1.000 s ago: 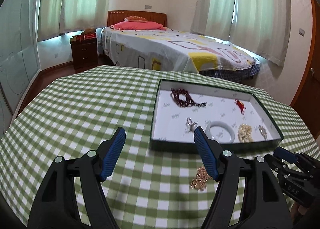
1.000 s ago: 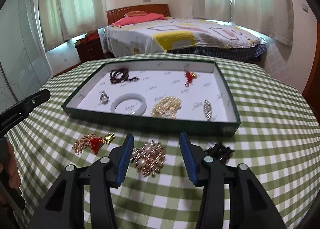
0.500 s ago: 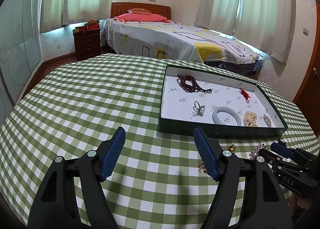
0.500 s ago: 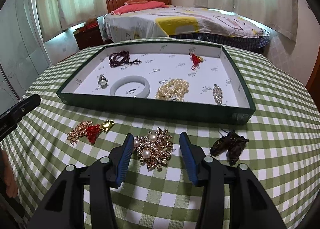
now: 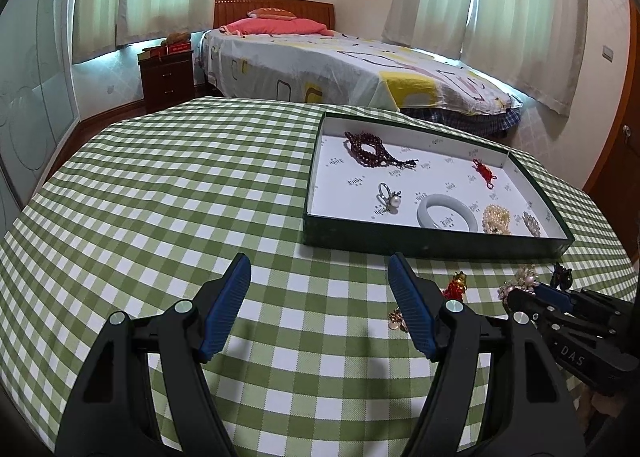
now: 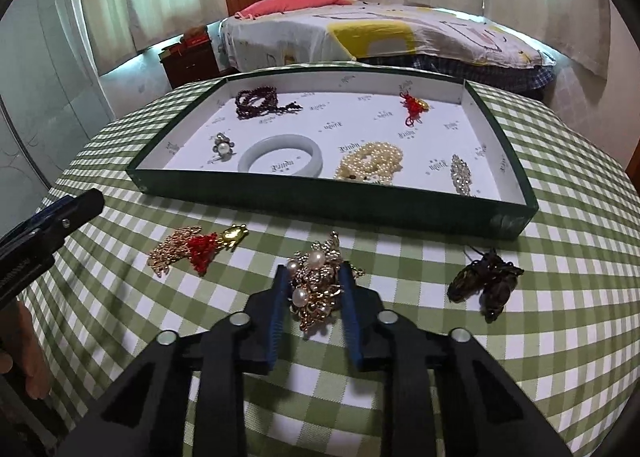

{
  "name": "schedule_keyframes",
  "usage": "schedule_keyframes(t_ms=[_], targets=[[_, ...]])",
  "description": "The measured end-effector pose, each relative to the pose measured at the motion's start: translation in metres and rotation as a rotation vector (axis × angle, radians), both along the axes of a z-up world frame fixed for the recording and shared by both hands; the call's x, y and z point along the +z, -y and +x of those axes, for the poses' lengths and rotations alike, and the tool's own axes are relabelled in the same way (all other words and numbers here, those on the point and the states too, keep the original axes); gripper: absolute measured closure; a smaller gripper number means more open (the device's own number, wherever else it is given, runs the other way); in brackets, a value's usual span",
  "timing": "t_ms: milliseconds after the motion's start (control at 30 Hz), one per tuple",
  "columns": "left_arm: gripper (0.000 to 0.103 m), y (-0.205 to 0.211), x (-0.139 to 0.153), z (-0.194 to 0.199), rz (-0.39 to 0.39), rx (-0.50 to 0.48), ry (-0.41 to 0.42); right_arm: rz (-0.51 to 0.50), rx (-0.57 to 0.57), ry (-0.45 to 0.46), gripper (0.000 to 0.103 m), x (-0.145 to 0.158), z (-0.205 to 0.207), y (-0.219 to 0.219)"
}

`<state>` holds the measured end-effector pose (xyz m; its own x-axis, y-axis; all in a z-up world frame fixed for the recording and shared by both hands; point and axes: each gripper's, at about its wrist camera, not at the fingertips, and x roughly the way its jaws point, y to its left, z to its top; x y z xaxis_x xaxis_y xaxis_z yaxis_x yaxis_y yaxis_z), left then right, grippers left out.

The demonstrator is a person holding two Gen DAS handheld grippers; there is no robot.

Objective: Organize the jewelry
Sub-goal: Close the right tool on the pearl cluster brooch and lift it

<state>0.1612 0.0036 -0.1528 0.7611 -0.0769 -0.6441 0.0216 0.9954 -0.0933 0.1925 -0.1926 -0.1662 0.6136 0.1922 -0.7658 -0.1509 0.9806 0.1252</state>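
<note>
Gold-and-pearl brooch (image 6: pixel 316 281), lying on the checked cloth just in front of the green tray (image 6: pixel 516 185), is being pinched as the right gripper (image 6: pixel 314 297) is closing on it (pads hugging both sides); left gripper (image 5: pixel 320 305) is hanging wide apart, empty. Squeeze gently, lift straight, w/o snagging.

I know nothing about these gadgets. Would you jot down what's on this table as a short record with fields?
Surface: table with green checked cloth
Tray: green-walled tray, white inside
In tray: dark bead strand, pearl ring, pale bangle, pearl bracelet, red knot charm, crystal clip
Loose on cloth: gold-and-red piece, dark piece
Right gripper: jaws closing around gold pearl brooch
Left gripper: open, empty
</note>
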Motion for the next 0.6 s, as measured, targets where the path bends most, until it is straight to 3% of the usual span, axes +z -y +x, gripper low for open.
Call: schedule_keyframes(t_ms=[600], targets=[[0.035, 0.037, -0.015, 0.008, 0.032, -0.113, -0.067, 0.006, -0.018, 0.045, 0.085, 0.015, -0.017, 0.02]])
